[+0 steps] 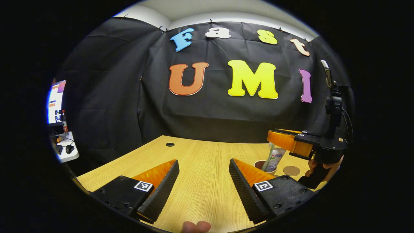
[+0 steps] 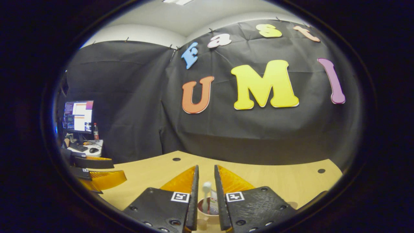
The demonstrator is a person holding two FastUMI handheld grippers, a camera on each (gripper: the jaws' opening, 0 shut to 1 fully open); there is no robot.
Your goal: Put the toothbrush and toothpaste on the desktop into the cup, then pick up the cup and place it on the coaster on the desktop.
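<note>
Left gripper view: left claw [image 1: 203, 181] wide open, empty, above tabletop [image 1: 200, 155]; right claw [image 2: 204, 194] nearly closed around toothpaste [image 2: 213, 198] in cup [image 2: 207, 210].

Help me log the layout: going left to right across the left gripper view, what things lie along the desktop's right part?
Cup → toothpaste standing in it → coaster → the other hand-held gripper, held by a hand.

Left gripper [image 1: 203, 181] held low and level, fingers spread wide with nothing between, right gripper [image 2: 204, 197] raised, fingers nearly closed, a hand [image 1: 323, 168] gripping its handle
</note>
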